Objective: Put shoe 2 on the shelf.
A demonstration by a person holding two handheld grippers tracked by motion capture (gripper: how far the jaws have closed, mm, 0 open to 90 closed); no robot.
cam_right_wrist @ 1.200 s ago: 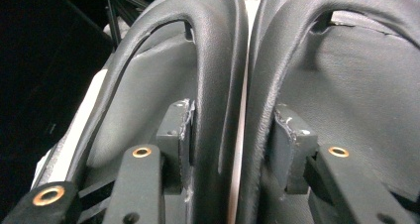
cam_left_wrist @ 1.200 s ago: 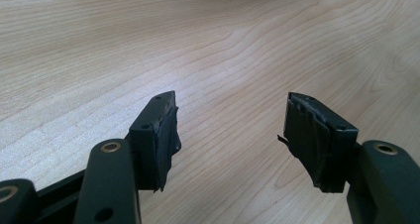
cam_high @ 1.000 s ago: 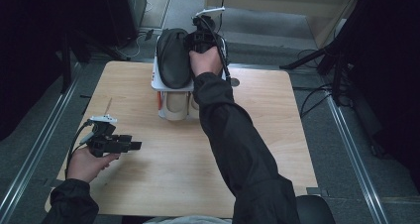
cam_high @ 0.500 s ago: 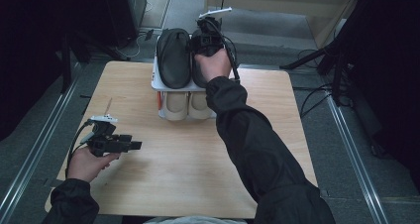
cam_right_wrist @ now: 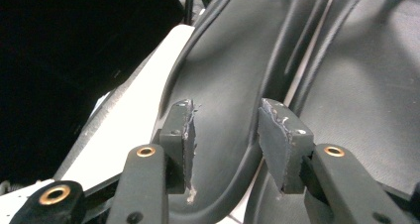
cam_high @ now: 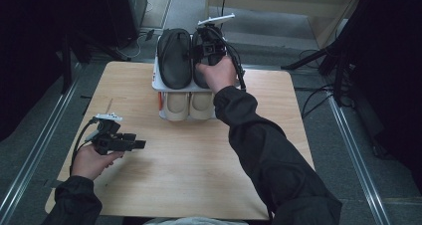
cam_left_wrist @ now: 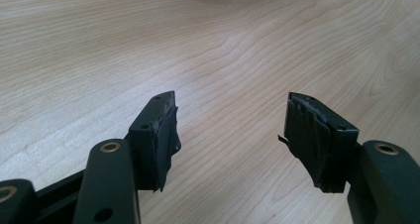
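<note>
The right gripper, jaws closing but part-open and empty, hovers over the right black shoe, whose long axis runs near-to-far; the left gripper rests wide on the surface.

two black shoes, soles up, side by side atop a white rack, table's far edge

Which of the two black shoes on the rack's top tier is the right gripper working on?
The right-hand black shoe, under the right gripper; the left-hand black shoe lies uncovered beside it.
</note>
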